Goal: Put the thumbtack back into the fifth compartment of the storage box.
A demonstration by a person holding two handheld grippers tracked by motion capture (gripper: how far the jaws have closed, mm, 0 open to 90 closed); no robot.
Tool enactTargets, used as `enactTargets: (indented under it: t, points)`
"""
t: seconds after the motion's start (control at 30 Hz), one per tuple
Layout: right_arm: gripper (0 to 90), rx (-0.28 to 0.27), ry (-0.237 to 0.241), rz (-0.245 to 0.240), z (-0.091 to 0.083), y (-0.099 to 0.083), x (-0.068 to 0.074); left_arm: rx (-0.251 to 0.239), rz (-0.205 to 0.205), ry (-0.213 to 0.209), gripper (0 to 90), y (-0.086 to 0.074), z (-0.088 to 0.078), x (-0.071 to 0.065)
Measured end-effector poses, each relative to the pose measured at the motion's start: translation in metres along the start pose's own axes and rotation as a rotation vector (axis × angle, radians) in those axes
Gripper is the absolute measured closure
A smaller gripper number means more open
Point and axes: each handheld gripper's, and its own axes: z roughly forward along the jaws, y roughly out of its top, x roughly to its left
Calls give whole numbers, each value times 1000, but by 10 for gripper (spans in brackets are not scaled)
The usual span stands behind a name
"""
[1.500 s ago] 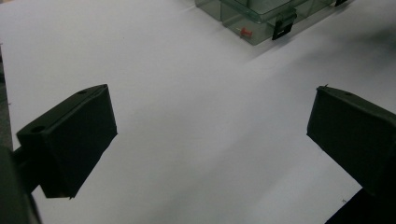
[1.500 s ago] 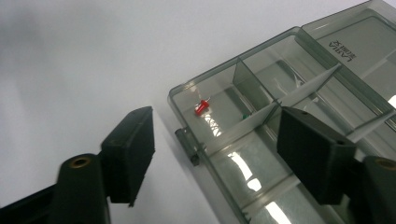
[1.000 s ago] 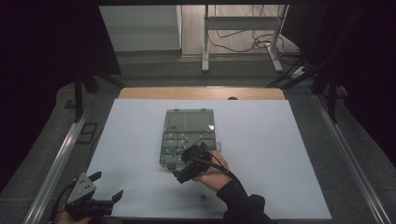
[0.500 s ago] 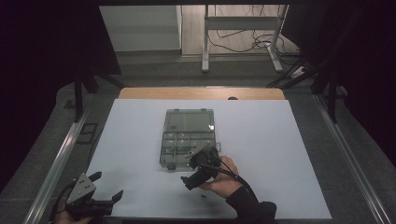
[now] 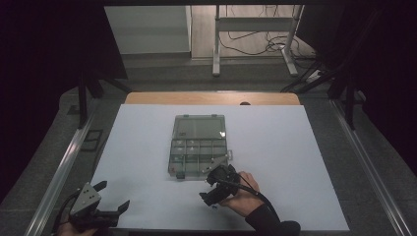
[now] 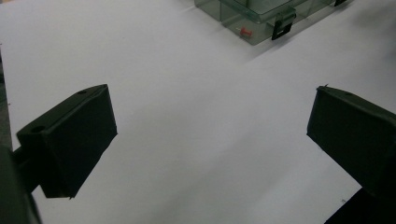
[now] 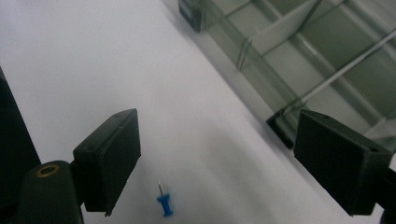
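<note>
1. Pin first: a small blue push pin (image 7: 164,204) lies on its side on the white sheet (image 5: 295,147), just in front of the clear box (image 5: 199,147). It is near the box's close edge but does not touch it.

2. The right gripper (image 5: 212,188) is over the pin. Its jaws are spread, and they have just been closing a bit. The pin sits low between them, closer to the left-hand one in the right gripper view. Nothing is pinched yet.

3. I think the job now is to pick up this pin and put it in the box.

4. To do it well, slide the gripper so the pin is right in the middle of the gap. Then go down until the tips almost touch the sheet.

5. Squeeze slowly on the fat blue head, not on the thin metal point. The point is slippery and the pin could flip away.

6. Watch the box's black latch (image 7: 280,130). It is close to the far jaw, so do not bump it.

7. The left gripper (image 5: 101,209) waits at the near left corner of the sheet, well apart from the box. Its jaws are spread wide and hold nothing. A red pin (image 6: 245,32) is already in the box.
</note>
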Motion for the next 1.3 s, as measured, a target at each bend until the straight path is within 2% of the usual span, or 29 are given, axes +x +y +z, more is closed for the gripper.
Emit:
enactTargets:
  t: [0.1,0.23,0.43,0.6,0.7,0.83,0.9,1.07,1.3]
  points:
    - [215,13,2,-6,0,-6,2,0,-1,-1,18,0,0,0]
    - [353,28,15,-21,1,-14,5,-1,0,-1,18,0,0,0]
    - [561,62,65,-47,3,-24,11,0,0,-1,18,0,0,0]
    - [679,83,93,-68,7,-30,14,0,1,0,18,0,0,0]
    - [724,88,107,-78,10,-32,16,0,1,-1,18,0,0,0]
    - [785,118,85,-110,15,-34,19,-1,3,-1,18,0,0,0]
    - [813,113,84,-120,15,-35,20,-1,4,-1,18,0,0,0]
    - [822,114,77,-112,15,-34,21,0,6,-1,18,0,0,0]
    - [822,76,70,-91,10,-31,19,3,11,-3,18,0,0,-1]
